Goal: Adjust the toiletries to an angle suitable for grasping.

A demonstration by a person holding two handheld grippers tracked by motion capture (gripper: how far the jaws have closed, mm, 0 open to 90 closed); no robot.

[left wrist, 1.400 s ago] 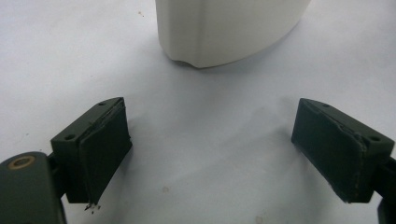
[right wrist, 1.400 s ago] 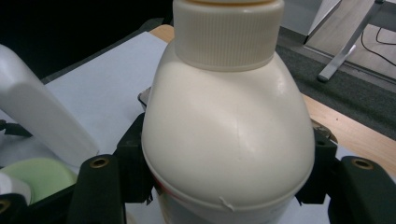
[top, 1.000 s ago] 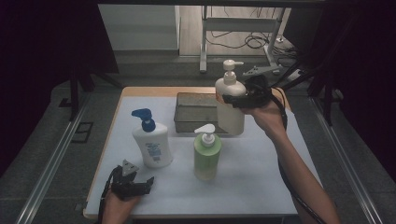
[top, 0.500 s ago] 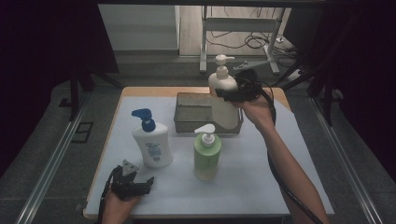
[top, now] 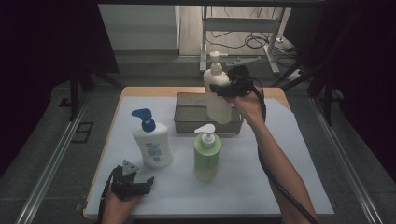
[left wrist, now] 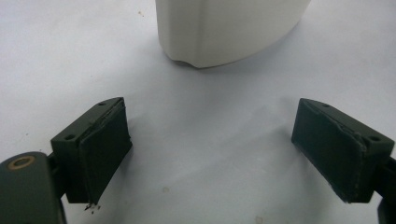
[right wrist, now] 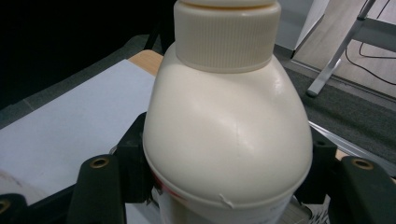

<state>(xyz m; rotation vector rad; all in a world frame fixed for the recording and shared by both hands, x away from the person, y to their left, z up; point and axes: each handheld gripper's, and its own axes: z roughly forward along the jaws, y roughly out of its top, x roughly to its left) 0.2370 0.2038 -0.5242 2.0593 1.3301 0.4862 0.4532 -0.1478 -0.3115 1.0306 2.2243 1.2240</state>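
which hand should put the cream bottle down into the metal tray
Right. The right tool already clamps the cream pump bottle upright above the metal tray. The left tool sits open at the near table edge, close to the blue-pump bottle.

Glossy smooth plastic on the cream bottle (right wrist: 224, 140), ribbed collar above, dull grey metal tray (top: 189, 114), matt white paper sheet (top: 280, 154).

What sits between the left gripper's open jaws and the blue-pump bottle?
Nothing: in the left gripper view, bare white table cover runs from the left gripper to the base of the blue-pump bottle.
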